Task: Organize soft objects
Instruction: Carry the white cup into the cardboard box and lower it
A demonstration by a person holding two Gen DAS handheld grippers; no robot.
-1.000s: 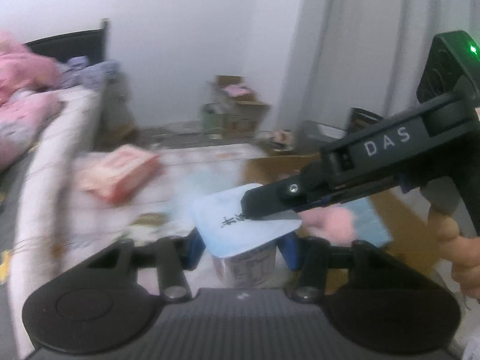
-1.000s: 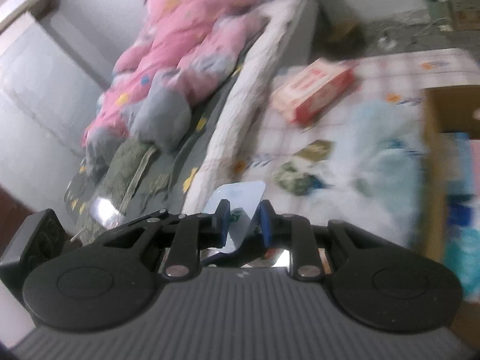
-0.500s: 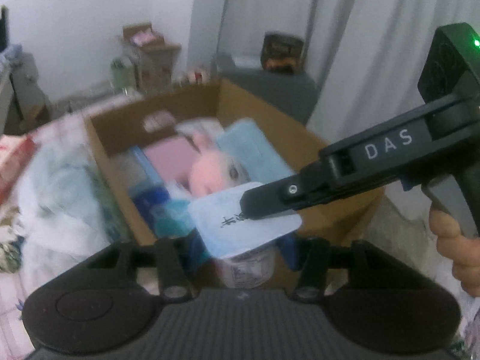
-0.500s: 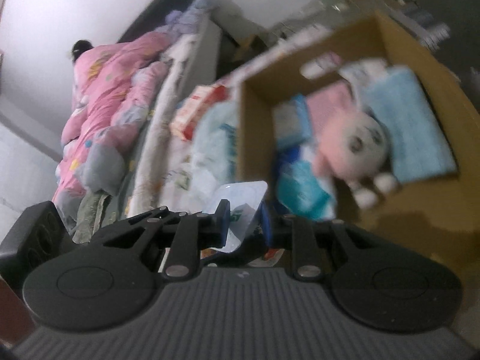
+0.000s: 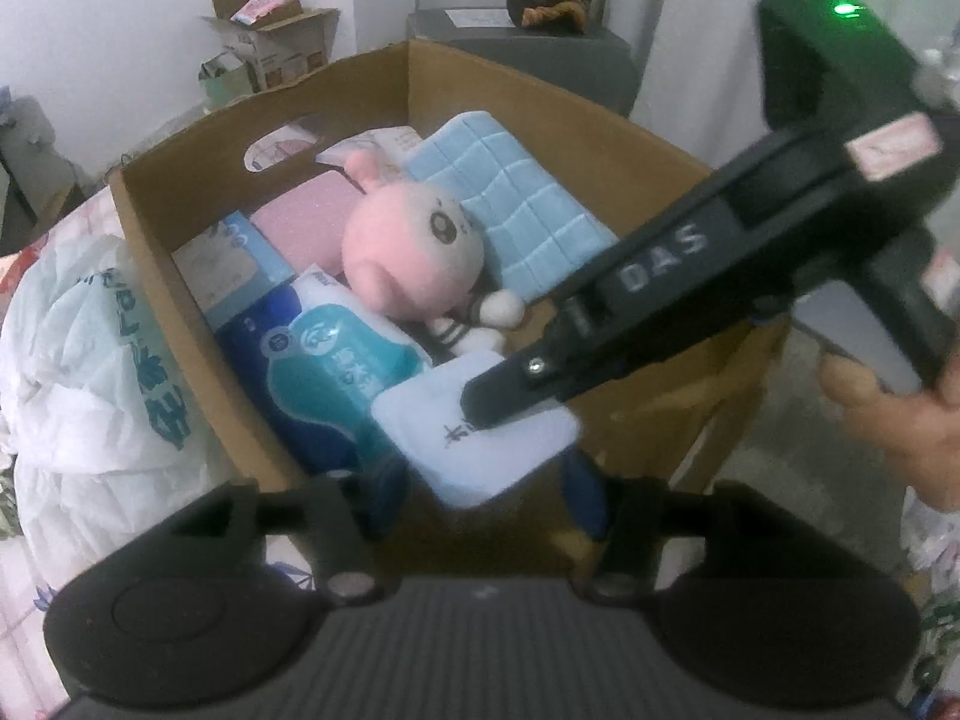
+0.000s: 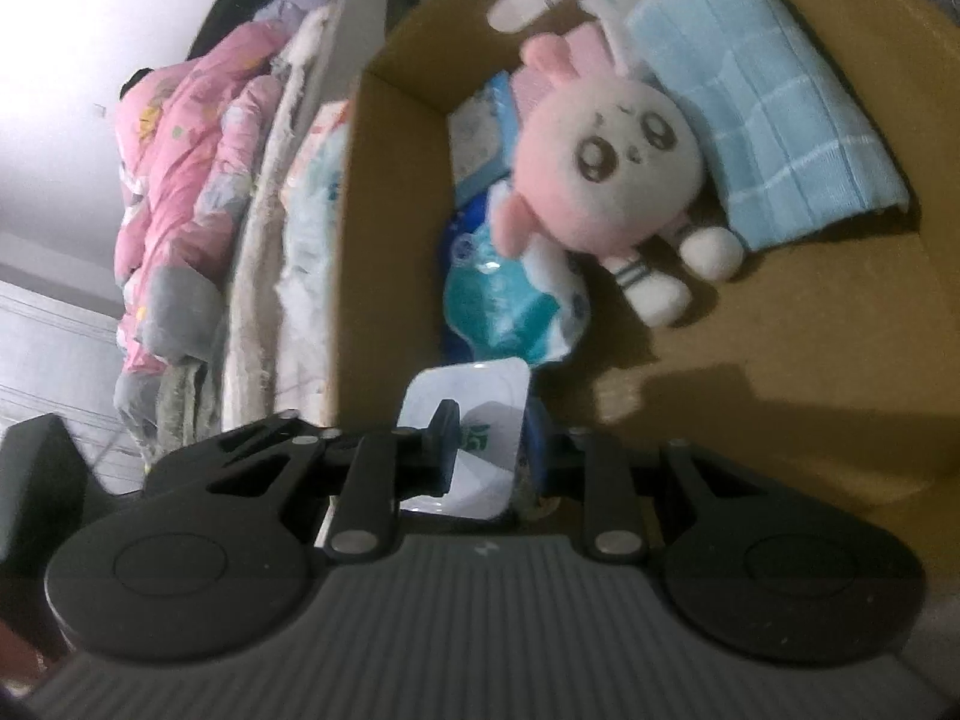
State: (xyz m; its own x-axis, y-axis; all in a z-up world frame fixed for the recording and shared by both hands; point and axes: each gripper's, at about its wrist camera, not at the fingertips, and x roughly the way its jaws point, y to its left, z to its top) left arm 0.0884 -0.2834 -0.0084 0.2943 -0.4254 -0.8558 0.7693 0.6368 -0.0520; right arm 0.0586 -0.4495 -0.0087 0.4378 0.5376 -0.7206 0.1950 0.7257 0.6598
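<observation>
A pale blue tissue pack (image 5: pixel 480 432) is held at the near edge of a cardboard box (image 5: pixel 180 180). My right gripper (image 5: pixel 480 414) is shut on the pack's top; in the right wrist view the pack (image 6: pixel 474 420) sits between its fingers. My left gripper (image 5: pixel 480 480) has its blue pads spread on either side of the pack, and it looks open. The box holds a pink plush bunny (image 5: pixel 414 252), a blue quilted cloth (image 5: pixel 510 204), a teal tissue pack (image 5: pixel 342 372) and a pink pad (image 5: pixel 306 222).
A white plastic bag (image 5: pixel 78 360) lies left of the box. A bed with a pink quilt (image 6: pixel 180 180) stands left in the right wrist view. A grey bin (image 5: pixel 528 48) and a small open carton (image 5: pixel 270 48) stand behind the box.
Both grippers swung with the pack from over the floor mat to above the box, then lower and closer to it. The left gripper's pads spread apart from the pack.
</observation>
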